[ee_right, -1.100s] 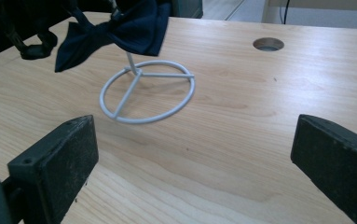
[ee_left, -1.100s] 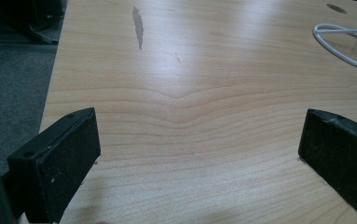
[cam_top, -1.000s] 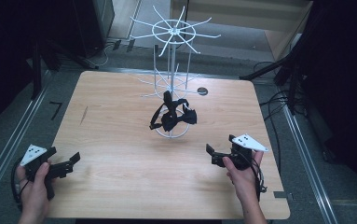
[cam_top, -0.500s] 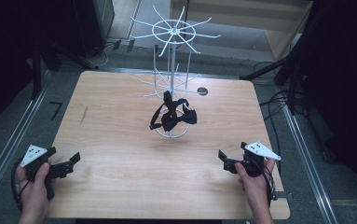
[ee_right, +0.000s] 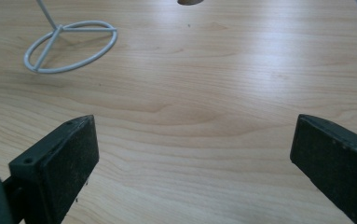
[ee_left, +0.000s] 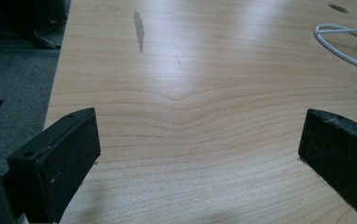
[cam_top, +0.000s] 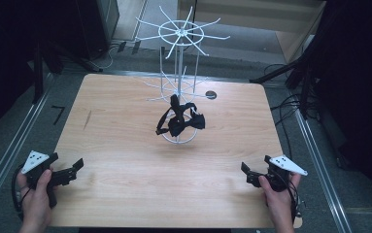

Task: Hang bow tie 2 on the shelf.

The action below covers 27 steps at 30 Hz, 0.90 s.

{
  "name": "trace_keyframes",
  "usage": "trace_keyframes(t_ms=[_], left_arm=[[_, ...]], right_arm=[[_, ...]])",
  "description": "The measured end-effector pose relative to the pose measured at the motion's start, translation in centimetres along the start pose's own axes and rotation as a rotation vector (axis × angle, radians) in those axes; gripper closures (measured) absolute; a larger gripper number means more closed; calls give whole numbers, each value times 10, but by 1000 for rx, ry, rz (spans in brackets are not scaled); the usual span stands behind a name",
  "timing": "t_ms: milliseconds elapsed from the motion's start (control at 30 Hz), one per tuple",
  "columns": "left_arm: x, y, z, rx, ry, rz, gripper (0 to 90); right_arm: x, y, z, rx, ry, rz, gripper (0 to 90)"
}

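A white wire rack [cam_top: 179,58] with radiating arms stands at the middle of the wooden table [cam_top: 125,126]. A black strap-like item [cam_top: 178,120] hangs on its lower arms above the ring base [ee_right: 69,45]. My left gripper [cam_top: 69,171] rests at the table's near left corner, open, with bare wood between its jaws. My right gripper [cam_top: 251,174] sits at the near right, open and holding nothing. In the left gripper view an arc of the rack's base ring [ee_left: 348,42] lies at the far right.
A round hole [cam_top: 211,95] pierces the table behind the rack. A dark streak [ee_left: 139,30] marks the wood at the far left. Metal rails [cam_top: 319,155] run along both table sides, with cables [cam_top: 285,104] and dark stands on the floor beyond.
My right gripper has drawn back toward the near edge of the table and slightly right. The left gripper has stayed put.
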<state>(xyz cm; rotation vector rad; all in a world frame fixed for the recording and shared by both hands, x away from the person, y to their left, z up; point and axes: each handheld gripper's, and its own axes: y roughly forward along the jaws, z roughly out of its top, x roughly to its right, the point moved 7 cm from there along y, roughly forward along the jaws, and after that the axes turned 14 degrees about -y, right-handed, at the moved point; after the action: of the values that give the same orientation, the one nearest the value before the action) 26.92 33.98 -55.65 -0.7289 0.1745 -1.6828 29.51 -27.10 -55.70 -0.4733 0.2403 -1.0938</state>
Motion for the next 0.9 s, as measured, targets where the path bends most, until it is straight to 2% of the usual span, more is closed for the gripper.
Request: trace_keyframes(t_ms=[433,467,900], left_arm=[[0,0,0,3,1,4,0],[0,0,0,3,1,4,0],[0,-1,0,6,3,3,0]], right_arm=[[27,-16,-25,-28,34,-46,15],[30,-16,-27,-27,26,-50,15],[53,-32,-50,-43,71,-107,35]])
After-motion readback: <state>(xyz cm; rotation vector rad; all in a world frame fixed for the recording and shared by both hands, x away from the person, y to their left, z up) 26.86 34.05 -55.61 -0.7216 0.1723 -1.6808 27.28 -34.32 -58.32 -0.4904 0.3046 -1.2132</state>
